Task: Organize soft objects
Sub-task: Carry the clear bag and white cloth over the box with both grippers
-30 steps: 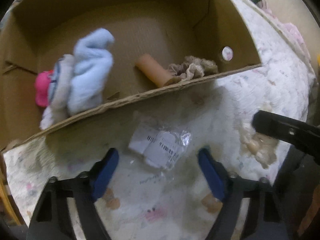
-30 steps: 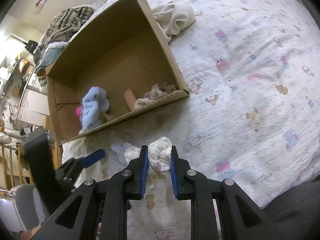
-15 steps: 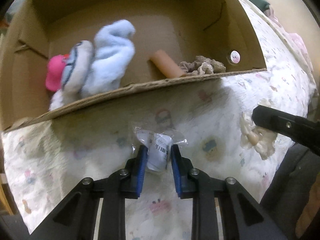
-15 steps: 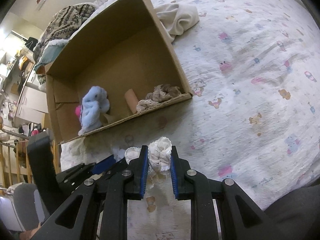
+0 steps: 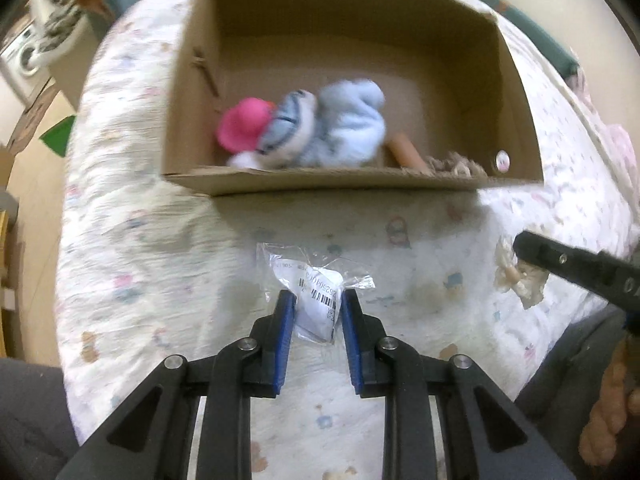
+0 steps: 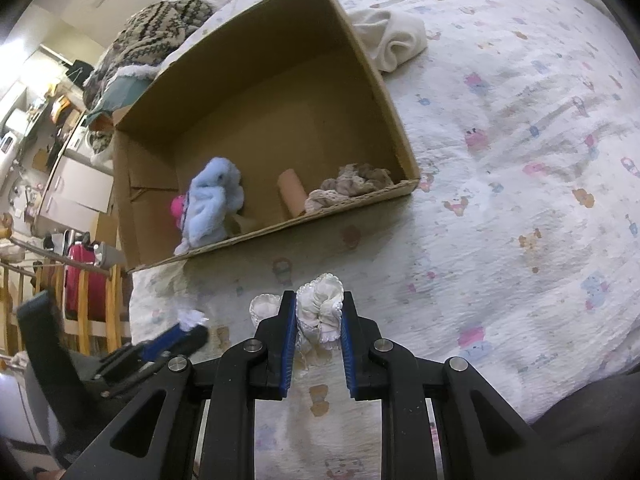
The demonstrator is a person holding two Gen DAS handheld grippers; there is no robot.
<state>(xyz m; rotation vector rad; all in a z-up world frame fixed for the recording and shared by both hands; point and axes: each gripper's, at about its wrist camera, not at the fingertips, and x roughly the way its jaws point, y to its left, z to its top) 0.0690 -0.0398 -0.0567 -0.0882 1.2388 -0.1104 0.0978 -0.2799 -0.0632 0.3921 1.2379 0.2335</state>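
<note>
Both loads are now lifted: left hand-held gripper (image 5: 315, 307), newly clenched on the plastic packet (image 5: 318, 296), and right hand-held gripper (image 6: 319, 312), clamping the white lace scrunchie (image 6: 320, 310), pull back from the cardboard box (image 5: 516, 92); judged ready to drop in.

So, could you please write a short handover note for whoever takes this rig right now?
Left claw: shut on the clear plastic packet, at the bed.
Right claw: shut on the white lacy cloth.
Cardboard box on the bed already holds the blue plush, pink item, tan roll and beige fabric.
Left: put both held items into the box; a white cloth lies beside it.
</note>
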